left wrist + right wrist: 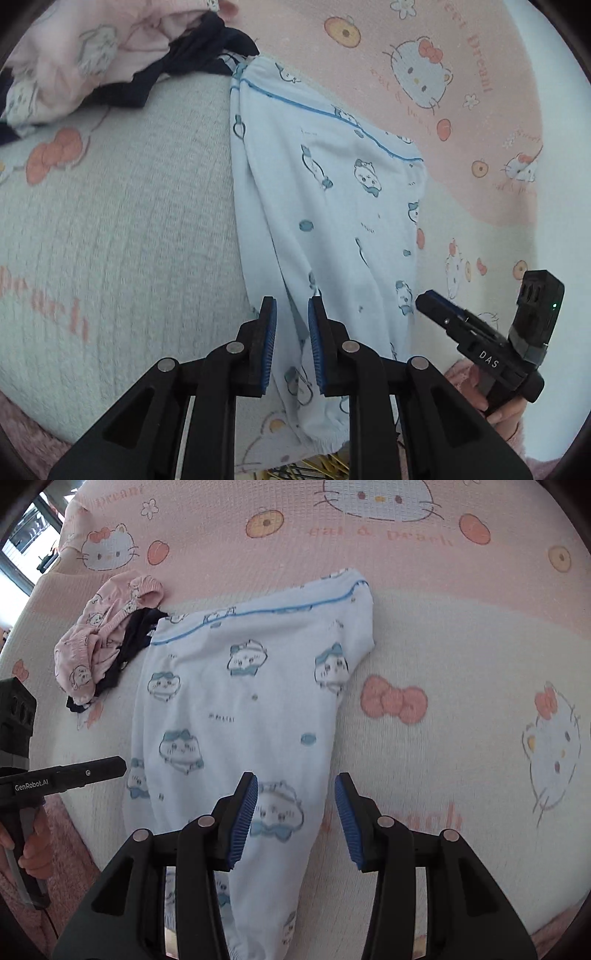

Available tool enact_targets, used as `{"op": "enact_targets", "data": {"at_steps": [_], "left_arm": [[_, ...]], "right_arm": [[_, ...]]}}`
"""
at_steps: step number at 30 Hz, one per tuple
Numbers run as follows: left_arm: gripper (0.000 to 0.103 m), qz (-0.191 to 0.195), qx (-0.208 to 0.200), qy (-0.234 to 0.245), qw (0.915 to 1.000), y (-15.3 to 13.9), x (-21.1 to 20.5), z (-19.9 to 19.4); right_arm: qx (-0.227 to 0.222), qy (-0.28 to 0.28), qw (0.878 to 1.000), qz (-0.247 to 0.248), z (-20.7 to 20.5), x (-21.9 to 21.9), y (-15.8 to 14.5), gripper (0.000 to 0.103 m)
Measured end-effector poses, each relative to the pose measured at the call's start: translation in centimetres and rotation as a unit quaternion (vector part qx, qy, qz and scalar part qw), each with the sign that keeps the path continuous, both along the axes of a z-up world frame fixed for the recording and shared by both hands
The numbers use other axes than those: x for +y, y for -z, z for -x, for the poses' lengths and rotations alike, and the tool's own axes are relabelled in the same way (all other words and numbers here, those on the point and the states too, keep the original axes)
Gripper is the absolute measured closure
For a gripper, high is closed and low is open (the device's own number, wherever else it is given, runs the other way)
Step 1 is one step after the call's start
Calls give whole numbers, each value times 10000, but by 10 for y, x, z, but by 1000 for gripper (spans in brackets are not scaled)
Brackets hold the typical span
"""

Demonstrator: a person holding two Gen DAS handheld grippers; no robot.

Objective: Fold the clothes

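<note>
Below, light blue pajama pants (236, 716) are seen spread flat on a blanket (461, 646). Nothing is grasped: the left gripper (291, 339) is held slightly parted, the right gripper (295, 819) wider.

Both grippers, left gripper (291, 334) and right gripper (295, 821), are matte black with ribbed blue pads lining the jaws and silver round pivot pins just behind them. White lettering runs along each body further back. A fluffy pink sleeve (517, 439) shows behind the right one.

pale blue pants (240, 720): cuff cut off by frame bottom | blanket lettering (391, 535): blurred
</note>
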State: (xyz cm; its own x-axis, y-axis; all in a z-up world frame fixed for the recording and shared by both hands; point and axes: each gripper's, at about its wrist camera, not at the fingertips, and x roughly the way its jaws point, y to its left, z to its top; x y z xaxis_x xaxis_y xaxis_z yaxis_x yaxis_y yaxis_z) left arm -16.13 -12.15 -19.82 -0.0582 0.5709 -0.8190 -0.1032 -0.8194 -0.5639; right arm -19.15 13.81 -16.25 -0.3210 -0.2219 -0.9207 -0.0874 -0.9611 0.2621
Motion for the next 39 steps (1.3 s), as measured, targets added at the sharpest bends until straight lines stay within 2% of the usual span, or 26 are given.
{"op": "enact_targets", "data": {"at_steps": [3,5,9,10,11,13,16,18,21,23,25,27,28,29,31,34,36,37,38,39], "left_arm": [[83,-392,-314,9,9987,12,1,-5],[78,-732,-460,-132,9962,18,2,-6],[80,-231,-213,47,9995,23,17,-17],[94,-89,-97,97,9999,19,21,-20],[101,11,34,101,9999,12,23,-24],[101,140,304,63,9994,-5,24,-32],[101,180,445,-85,9988,-24,15,-46],[101,281,289,-81,9992,-20,13,-48],[101,649,-29,-68,9979,5,4,-46],[101,557,-168,-205,9981,16,-2,-48],[101,359,-204,-355,9985,14,-8,-50],[98,88,-306,-566,9979,11,-16,-55],[92,-92,-437,-662,9968,13,-20,-60],[76,-271,-584,-746,9951,16,-23,-66],[57,-534,-796,-846,9918,21,-23,-79],[57,-303,-717,-575,9953,21,-3,-86],[60,-92,-628,-356,9974,20,12,-90],[83,-7,-579,-265,9980,19,18,-91],[93,66,-528,-186,9984,18,22,-92],[93,139,-477,-107,9987,17,27,-93]], "right_arm": [[-139,178,9996,197,-25,2,5,58],[-201,236,9993,206,-40,1,6,58],[-86,280,9995,73,-66,-2,-5,58],[-83,285,9996,25,-72,-3,-6,58],[-91,281,9996,-22,-76,-4,-7,58],[-92,308,9995,-79,-85,-4,-10,58],[-107,330,9993,-109,-96,-6,-12,58],[-155,294,9992,-224,-101,-9,-9,58],[-261,289,9986,-349,-105,-11,-2,58],[-373,303,9977,-473,-104,-11,6,58],[-414,402,9968,-561,-104,-7,8,58],[-302,555,9972,-404,-106,1,3,58],[-254,607,9972,-347,-107,4,1,57],[-230,635,9973,-295,-107,7,0,57],[-225,678,9974,-128,-109,12,0,56],[-342,666,9970,202,-113,13,9,55],[-415,588,9969,304,-115,9,15,54],[-440,537,9970,335,-116,5,17,54],[-417,457,9975,337,-117,2,18,52],[-371,340,9983,300,-117,-1,19,52]]}}
